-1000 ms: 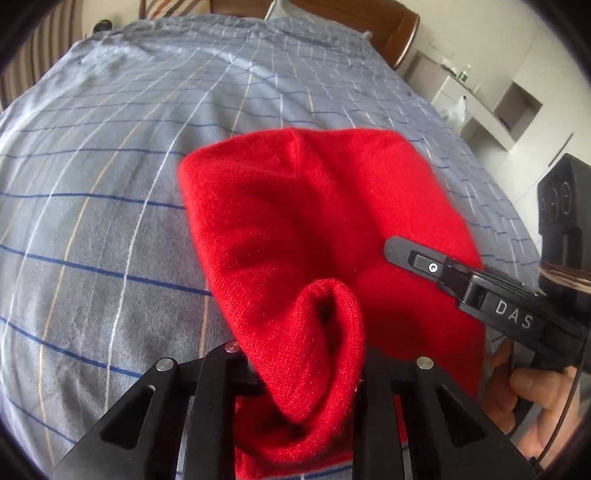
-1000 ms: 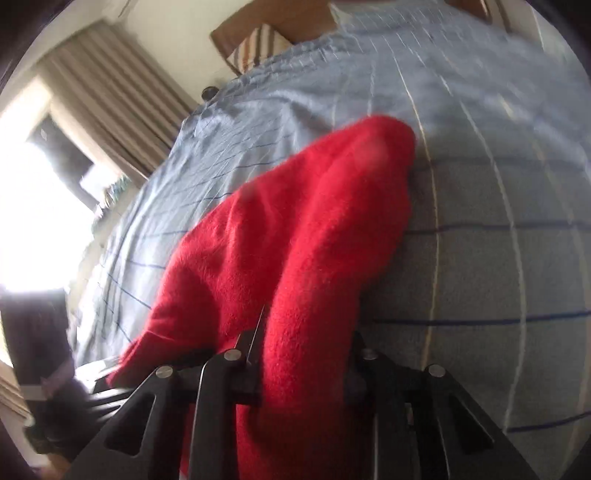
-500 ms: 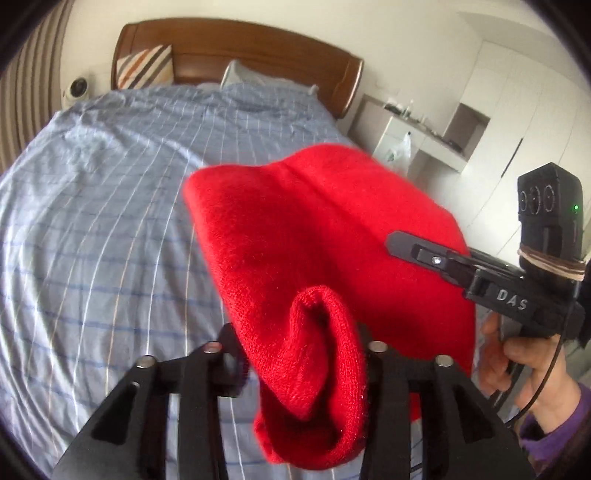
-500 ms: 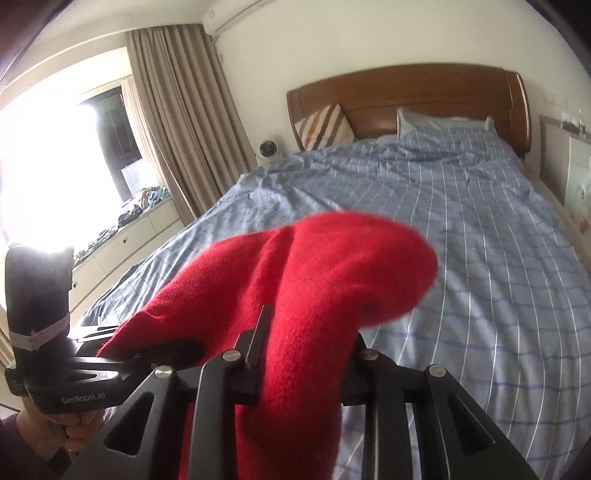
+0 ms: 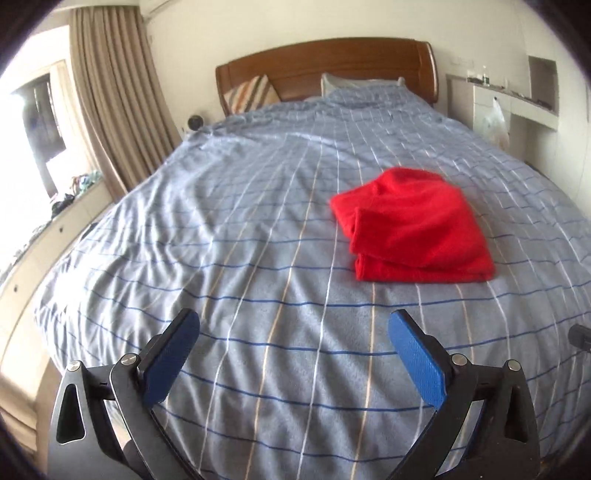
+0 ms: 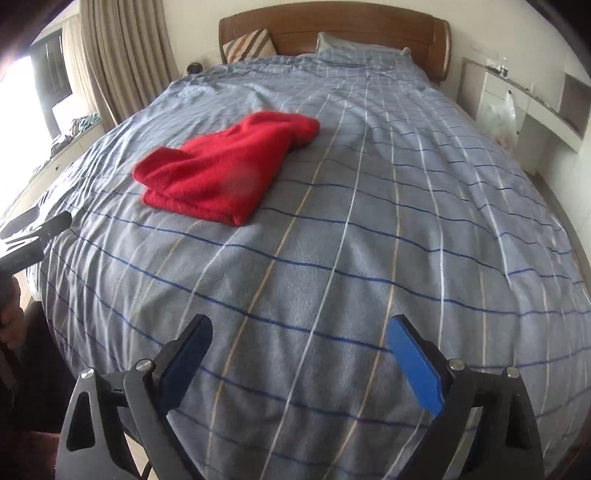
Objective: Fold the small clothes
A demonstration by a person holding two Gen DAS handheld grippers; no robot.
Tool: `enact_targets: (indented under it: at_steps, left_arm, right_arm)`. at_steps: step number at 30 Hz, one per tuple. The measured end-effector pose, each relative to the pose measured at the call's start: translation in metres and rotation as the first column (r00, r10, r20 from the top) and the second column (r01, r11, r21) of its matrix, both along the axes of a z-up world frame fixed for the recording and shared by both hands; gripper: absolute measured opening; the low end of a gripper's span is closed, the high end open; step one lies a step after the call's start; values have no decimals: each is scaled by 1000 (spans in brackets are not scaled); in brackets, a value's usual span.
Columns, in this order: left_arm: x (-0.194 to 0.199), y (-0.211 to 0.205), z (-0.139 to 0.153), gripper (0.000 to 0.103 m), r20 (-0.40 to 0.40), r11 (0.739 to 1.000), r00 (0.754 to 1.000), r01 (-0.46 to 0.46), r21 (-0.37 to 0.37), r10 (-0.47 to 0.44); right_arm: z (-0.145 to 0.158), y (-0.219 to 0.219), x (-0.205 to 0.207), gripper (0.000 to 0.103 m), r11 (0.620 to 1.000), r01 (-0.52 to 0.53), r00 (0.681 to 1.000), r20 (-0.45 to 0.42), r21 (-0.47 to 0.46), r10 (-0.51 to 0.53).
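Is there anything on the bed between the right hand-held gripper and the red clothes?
Only bare striped blanket lies between the right hand-held gripper and the folded red garment, as the right wrist view shows.

Home bedroom — large bed (image 5: 258, 229), wooden headboard (image 5: 332, 62), pillows, window curtains (image 5: 110, 103) — apparently built-in shelving at right.

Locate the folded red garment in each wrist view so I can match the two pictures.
Left wrist: red garment right of centre on the checked bedspread.
Right wrist: red garment upper left on the bedspread.
Shared landmark: wooden headboard at top.
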State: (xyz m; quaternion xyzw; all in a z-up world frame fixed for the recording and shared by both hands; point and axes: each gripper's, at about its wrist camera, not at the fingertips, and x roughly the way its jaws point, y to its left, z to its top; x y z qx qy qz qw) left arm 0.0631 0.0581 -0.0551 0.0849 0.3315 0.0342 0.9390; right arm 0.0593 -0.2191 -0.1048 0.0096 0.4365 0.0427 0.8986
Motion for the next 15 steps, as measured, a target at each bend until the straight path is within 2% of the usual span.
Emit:
enact_targets:
  at_steps: [2,4,8,15]
  left_arm:
    - [-7,-6,10,103,-3,1000,1000,-24,0,24]
    - [-14,-12,15,102,-37,999,999,-1,-36,0]
    - [-23,-22,19,102,-108,997,993,35,-65,-42]
    - [-33,-31,26,102,-86,999,995,38,-37,-41]
  right_arm:
    - [17,5,-14,102,1000,22,999,25,21,-22]
    - [29,14,-20,102,999,29,999,32,26,-30]
    - [40,35,-21,102,999,24,999,45,-28,-22]
    - [56,49,-28,102,998,31,997,70,-55,-27]
